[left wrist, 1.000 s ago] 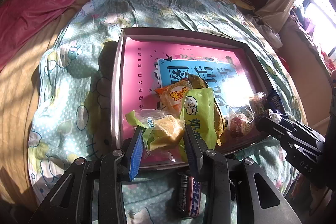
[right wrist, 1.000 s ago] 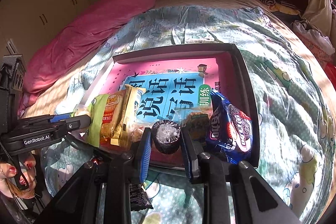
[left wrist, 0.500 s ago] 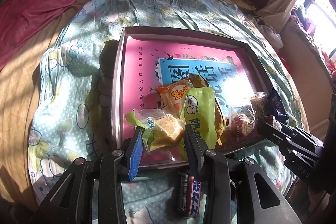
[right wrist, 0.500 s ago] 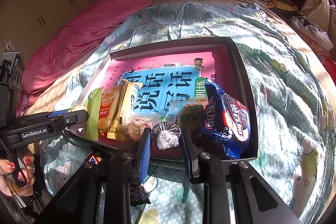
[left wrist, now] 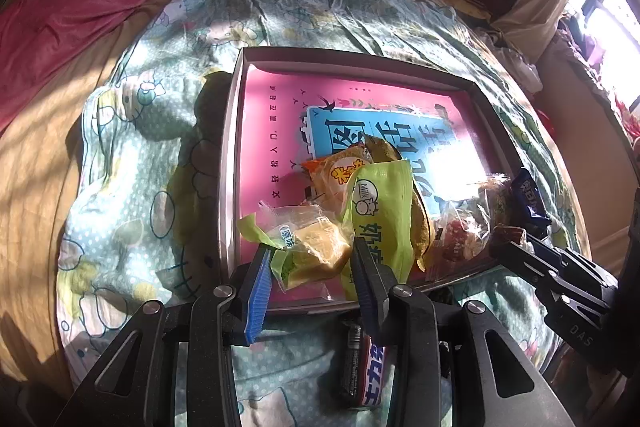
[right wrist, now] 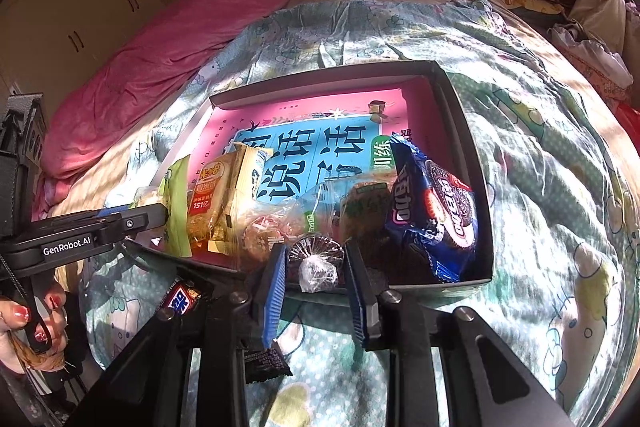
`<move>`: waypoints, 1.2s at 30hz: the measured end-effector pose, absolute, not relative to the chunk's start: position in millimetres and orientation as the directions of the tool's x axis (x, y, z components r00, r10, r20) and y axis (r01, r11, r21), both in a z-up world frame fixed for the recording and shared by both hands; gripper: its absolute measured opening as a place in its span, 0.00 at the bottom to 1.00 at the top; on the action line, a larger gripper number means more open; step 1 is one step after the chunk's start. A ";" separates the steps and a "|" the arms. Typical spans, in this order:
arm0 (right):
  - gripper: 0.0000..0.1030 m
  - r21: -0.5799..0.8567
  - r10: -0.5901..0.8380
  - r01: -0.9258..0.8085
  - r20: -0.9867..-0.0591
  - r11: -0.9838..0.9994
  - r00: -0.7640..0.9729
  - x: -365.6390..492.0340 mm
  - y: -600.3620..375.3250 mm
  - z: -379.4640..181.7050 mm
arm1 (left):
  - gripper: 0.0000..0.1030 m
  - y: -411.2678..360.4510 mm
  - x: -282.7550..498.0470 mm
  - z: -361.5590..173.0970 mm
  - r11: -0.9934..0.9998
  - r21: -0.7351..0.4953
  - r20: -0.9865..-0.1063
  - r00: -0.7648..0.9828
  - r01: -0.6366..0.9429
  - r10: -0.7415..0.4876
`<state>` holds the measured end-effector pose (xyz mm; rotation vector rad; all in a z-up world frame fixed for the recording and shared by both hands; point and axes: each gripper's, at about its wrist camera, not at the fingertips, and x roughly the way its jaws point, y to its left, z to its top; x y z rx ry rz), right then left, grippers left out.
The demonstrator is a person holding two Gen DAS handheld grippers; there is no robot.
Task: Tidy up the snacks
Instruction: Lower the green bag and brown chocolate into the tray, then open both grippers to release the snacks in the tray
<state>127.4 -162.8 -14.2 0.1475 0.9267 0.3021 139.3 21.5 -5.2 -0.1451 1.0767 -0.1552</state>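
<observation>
Snacks sit bunched along the near edge of the grey box [left wrist: 230, 163], frame centre, on its pink liner. Left gripper [left wrist: 312, 259] is clamped on a clear-wrapped yellow cake [left wrist: 316, 247]. Right gripper [right wrist: 316, 267] is clamped on a dark wrapped cupcake [right wrist: 316, 257] at lower centre. Blue cookie pack [right wrist: 434, 211] leans against the box's right wall. Chocolate bar [left wrist: 370, 371] lies outside on the bedspread [left wrist: 132, 155].

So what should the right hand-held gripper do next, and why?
Probably open and back out. The right hand-held gripper holds the dark cupcake just inside the box near its front edge, beside the Oreo pack.
</observation>
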 end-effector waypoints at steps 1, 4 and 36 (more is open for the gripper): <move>0.29 0.253 0.318 -0.192 -0.763 0.948 0.563 126.9 -162.7 -13.7 | 0.39 21.4 139.2 -5.1 0.980 -0.191 -0.864 0.465 0.054 -0.194; 0.32 0.251 0.314 -0.190 -0.763 0.949 0.565 125.4 -162.7 -12.3 | 0.39 20.5 138.6 -4.5 0.982 -0.179 -0.866 0.466 0.055 -0.184; 0.47 0.219 0.264 -0.150 -0.744 0.964 0.614 113.5 -170.7 3.9 | 0.40 21.6 125.9 2.7 0.987 -0.152 -0.872 0.464 0.044 -0.155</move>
